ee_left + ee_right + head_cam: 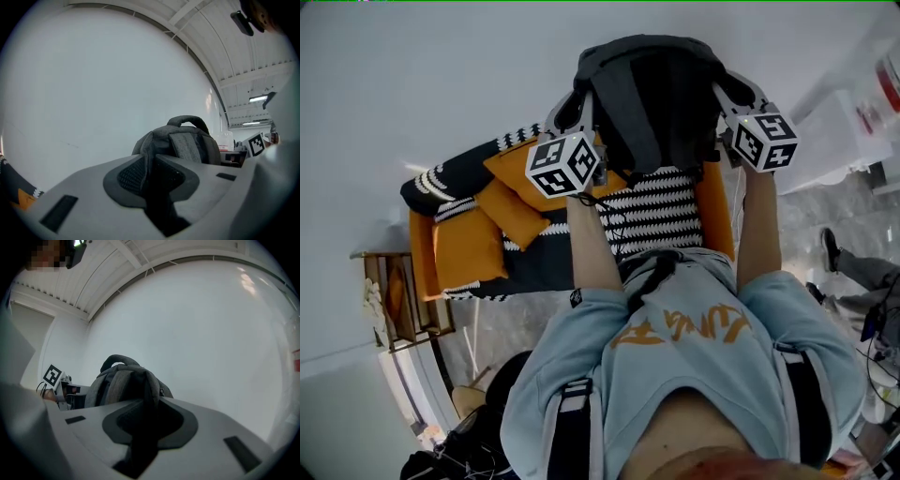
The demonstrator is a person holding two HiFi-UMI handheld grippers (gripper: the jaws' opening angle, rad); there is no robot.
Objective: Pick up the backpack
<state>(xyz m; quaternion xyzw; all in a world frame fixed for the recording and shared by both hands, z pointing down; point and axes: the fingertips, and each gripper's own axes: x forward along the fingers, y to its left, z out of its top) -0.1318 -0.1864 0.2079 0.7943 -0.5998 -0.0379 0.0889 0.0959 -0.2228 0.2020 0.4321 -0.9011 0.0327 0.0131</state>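
The dark grey fabric backpack [652,103] hangs in the air in front of the person, clear of the orange sofa with black-and-white striped cushions [469,244] below it. The left gripper [150,164] is clamped narrow on a fold of cloth at one side edge, and the right gripper [145,413] pinches the opposite side the same way. The bag looks soft and floppy, likely to sag between the two holds, and thin folds may slip. The padded loop handle [190,121] on top or the straps seem surer places to grip.
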